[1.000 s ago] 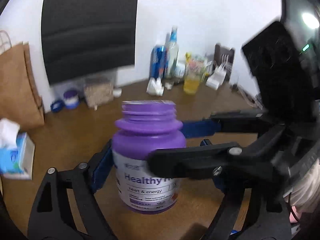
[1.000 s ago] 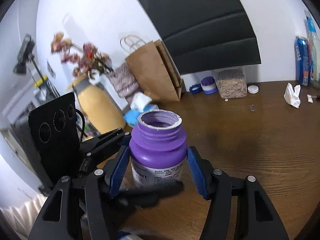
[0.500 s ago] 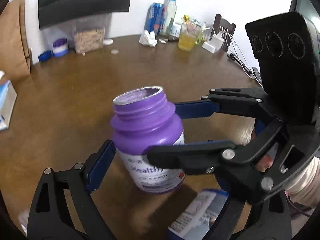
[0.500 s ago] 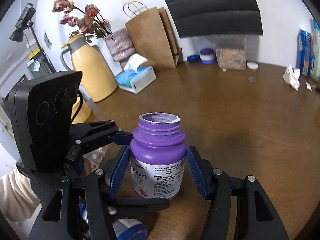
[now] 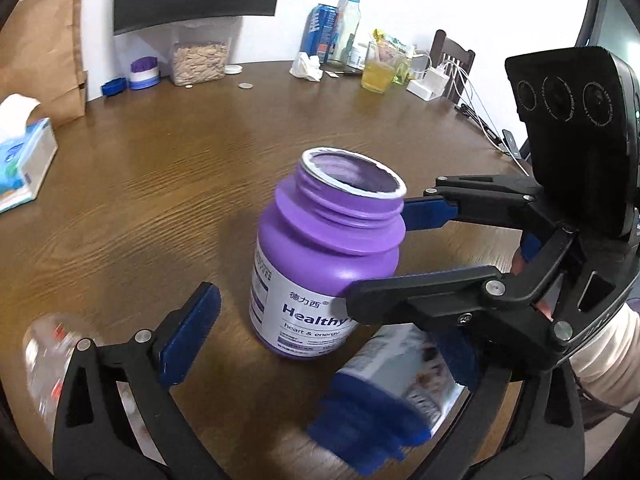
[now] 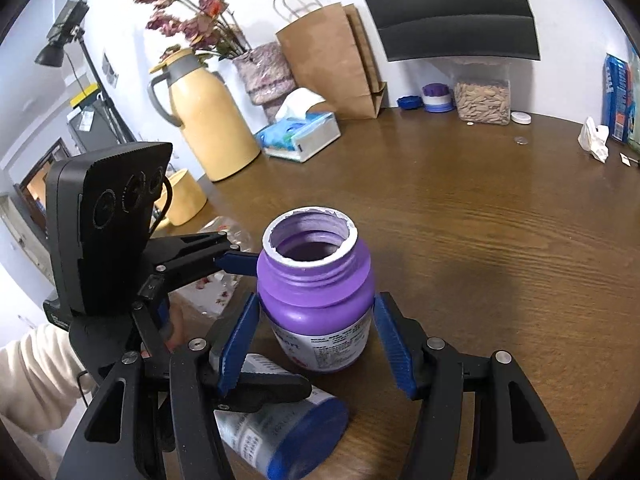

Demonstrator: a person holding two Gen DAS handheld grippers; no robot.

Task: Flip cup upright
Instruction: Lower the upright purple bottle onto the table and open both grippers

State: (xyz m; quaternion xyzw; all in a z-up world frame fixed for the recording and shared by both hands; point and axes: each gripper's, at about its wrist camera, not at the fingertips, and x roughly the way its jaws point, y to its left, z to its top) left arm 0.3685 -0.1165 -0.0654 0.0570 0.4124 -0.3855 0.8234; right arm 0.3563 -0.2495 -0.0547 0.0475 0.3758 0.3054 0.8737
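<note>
Your purple bottle [image 6: 316, 300] stood upright on the bench [image 6: 500, 208], mouth open, empty inside — your right gripper [image 6: 316, 340] and left gripper [image 5: 304, 320] both flanked it, jaws spread, not pinching.

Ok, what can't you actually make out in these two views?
- Left wrist view: label of the purple bottle, half covered by the right gripper.
- Left wrist view: blue-capped bottle and clear bottle, both blurred; labels unreadable.
- Right wrist view: whether the right gripper's jaws press the purple bottle; gap too fine to tell.
</note>
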